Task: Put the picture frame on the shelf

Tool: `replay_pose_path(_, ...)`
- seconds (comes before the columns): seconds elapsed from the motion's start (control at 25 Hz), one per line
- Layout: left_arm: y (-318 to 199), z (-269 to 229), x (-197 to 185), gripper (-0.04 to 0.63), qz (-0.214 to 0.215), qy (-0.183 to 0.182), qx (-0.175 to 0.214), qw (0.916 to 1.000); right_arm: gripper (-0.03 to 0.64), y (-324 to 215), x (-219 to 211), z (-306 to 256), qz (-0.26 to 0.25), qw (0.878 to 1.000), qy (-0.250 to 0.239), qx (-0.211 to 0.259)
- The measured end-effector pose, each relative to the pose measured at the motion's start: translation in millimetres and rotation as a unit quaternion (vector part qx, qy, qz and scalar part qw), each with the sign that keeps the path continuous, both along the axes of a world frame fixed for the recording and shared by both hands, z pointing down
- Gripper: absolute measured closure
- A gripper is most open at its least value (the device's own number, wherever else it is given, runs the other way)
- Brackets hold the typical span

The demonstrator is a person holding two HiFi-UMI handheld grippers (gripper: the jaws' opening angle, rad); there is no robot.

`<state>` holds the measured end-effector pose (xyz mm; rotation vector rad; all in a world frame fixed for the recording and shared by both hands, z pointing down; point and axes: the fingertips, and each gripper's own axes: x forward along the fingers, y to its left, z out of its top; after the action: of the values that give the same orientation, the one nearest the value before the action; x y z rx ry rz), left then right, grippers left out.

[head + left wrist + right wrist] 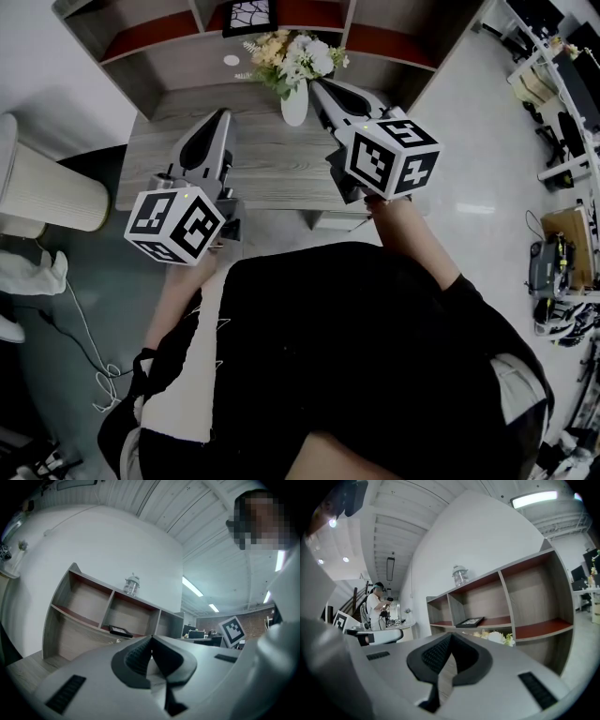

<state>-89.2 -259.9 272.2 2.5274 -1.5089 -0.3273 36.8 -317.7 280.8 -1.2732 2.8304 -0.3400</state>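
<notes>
the frame [248, 15] lies flat, face up, in the shelf's [150, 37] middle bay; its long axis is unclear. left gripper [221, 116] and right gripper [317, 87] are closed, empty.

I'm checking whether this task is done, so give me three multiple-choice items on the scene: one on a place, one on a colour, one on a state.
1. Where does the picture frame lie?
A) on the desk
B) in the middle compartment of the shelf
C) in a gripper

2. What colour is the vase that holds the flowers?
A) white
B) red
C) black

3. How does the right gripper stand?
A) wide open
B) shut on the frame
C) shut, empty

Key:
1 B, the head view shows it lying flat there.
2 A, the vase shows white against the grey wood.
3 C, the right gripper view shows its jaws together with nothing between them.
</notes>
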Motion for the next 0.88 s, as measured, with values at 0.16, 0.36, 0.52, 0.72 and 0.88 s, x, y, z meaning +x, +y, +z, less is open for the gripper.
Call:
replay_pose_path(0.16,0.4,0.3,-0.8,0.584,0.000,0.001,0.001,1.0000,0.612,0.7,-0.8,0.3,-0.001,1.000,-0.004,-0.003)
replay_pose_path(0.36,0.2,0.6,-1.3,0.584,0.000,0.003,0.001,1.0000,0.612,0.7,-0.1,0.6,0.001,1.000,-0.006,-0.005)
replay_pose_path(0.52,-0.3,1.8,-1.1,0.584,0.000,0.004,0.000,1.0000,0.612,1.2,0.4,-0.6,0.000,1.000,-0.010,-0.002)
replay_pose_path(0.72,-1.3,1.3,-1.2,0.584,0.000,0.004,0.001,1.0000,0.612,0.1,1.4,0.8,0.002,1.000,0.002,0.001)
replay_pose_path(0.88,-2.6,1.7,-0.2,0.584,0.000,0.005,0.000,1.0000,0.612,-1.3,3.1,2.3,0.005,1.000,0.004,0.001)
